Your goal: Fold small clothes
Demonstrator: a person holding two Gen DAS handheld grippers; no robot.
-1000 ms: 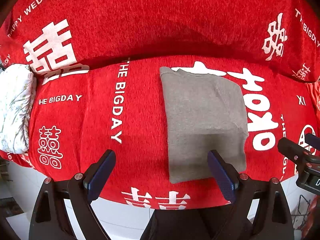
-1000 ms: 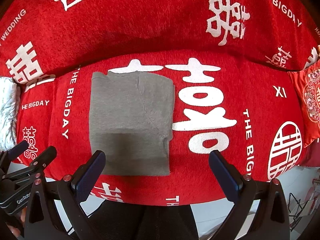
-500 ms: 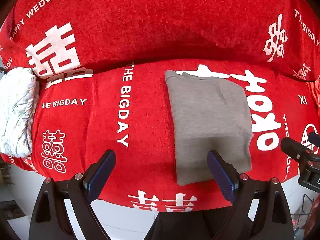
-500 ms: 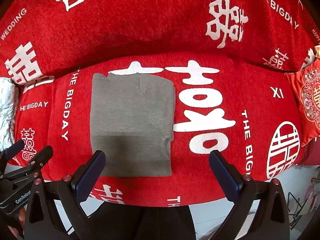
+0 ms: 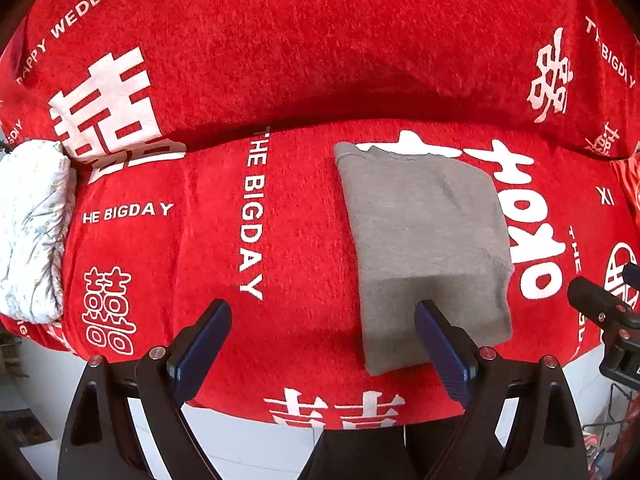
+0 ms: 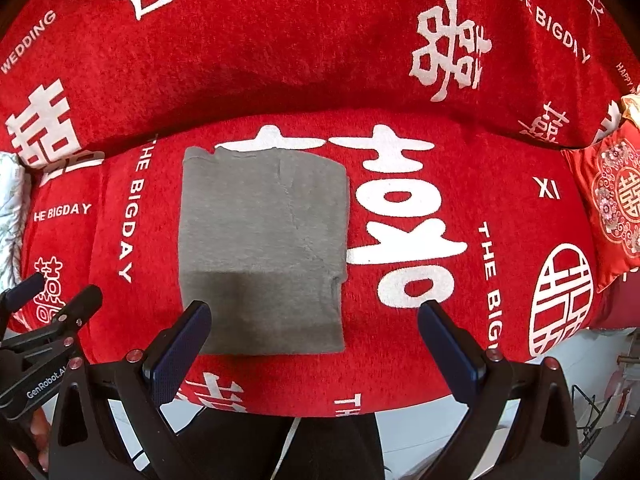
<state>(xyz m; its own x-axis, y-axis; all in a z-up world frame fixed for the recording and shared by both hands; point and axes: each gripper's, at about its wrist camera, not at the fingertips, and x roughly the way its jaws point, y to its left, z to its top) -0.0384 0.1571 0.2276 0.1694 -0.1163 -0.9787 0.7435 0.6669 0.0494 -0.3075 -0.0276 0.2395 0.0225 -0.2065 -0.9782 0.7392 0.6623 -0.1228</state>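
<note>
Red cloth printed with white wedding characters and the words THE BIGDAY covers the sofa seat and its backrest, and nearly fills both views. Nearest to the cameras are the two tools. The left gripper hangs over the near edge of the seat with its jaws spread wide and nothing between them; its right finger sits in front of the near end of the garment, though whether it touches the cloth cannot be told. The right gripper is likewise wide open and empty, above the near right part of the garment.

Beyond them lies the grey garment, folded into a neat rectangle, flat on the seat, left of centre in the right wrist view. Over the last second it has kept its shape and place on the seat. In the left wrist view it has slid to the right and a little lower, which suggests that the left gripper has drifted left and back (no cloth was carried along). With both tools free and the folds lying flat, this piece looks finished.

Its long axis runs near to far. The notched edge at the far end may be the neckline, toward the backrest. A seam runs along it near the right side.

At the far left a white patterned bundle rests against the backrest; at far right is a red embroidered cushion.
</note>
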